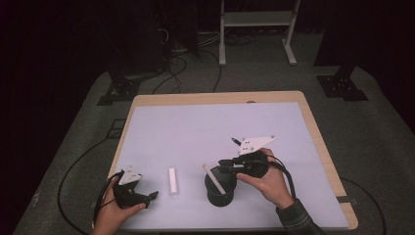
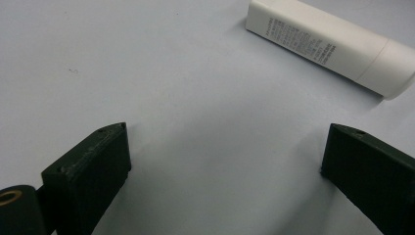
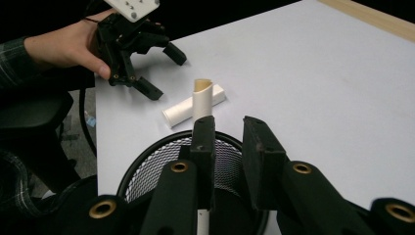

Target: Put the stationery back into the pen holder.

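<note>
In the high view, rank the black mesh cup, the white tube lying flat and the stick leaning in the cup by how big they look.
1. Black mesh cup: plainly the largest.
2. and 3. White tube and stick: unsure. They look alike in length; the tube is thicker, but the stick's lower end is hidden inside the cup.

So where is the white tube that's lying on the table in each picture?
High view: the white tube lies low and left of centre, between the left gripper and the black mesh cup.
Left gripper view: top right corner.
Right gripper view: centre, behind the cup's rim.
Shared landmark: the pale table top.
</note>
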Demonstrator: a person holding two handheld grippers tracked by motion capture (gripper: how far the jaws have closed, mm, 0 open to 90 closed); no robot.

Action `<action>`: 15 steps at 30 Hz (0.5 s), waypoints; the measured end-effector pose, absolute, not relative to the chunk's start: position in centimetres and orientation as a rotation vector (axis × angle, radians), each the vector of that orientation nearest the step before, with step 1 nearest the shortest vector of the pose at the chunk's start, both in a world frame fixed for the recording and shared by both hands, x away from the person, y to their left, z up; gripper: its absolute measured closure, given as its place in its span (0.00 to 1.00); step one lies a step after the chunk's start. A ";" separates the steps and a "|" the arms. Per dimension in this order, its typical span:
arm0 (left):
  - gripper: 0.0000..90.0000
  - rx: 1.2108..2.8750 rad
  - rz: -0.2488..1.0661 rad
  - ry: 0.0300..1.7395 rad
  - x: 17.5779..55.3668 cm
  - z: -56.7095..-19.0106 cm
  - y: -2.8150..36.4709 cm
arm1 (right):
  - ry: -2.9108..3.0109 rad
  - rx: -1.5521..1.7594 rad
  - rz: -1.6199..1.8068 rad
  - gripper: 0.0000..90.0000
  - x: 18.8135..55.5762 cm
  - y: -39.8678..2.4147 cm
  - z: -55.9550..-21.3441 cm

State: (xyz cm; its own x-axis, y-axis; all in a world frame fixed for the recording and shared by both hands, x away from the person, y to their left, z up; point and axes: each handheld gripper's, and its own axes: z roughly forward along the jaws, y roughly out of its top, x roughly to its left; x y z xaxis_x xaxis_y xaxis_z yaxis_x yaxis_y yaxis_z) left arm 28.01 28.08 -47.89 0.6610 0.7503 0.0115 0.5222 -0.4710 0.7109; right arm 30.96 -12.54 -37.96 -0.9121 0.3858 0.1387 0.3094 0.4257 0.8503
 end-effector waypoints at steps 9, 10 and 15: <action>0.04 2.184 0.425 0.977 28.0 -47.9 28.1 | 2.535 0.703 1.497 0.83 31.6 -14.5 -37.4; 0.04 2.184 0.425 0.977 28.0 -47.9 28.1 | 2.535 0.703 1.497 0.83 31.6 -14.5 -37.4; 0.04 2.184 0.426 0.977 28.0 -47.9 28.1 | 2.527 0.754 1.460 0.82 32.4 -15.4 -37.6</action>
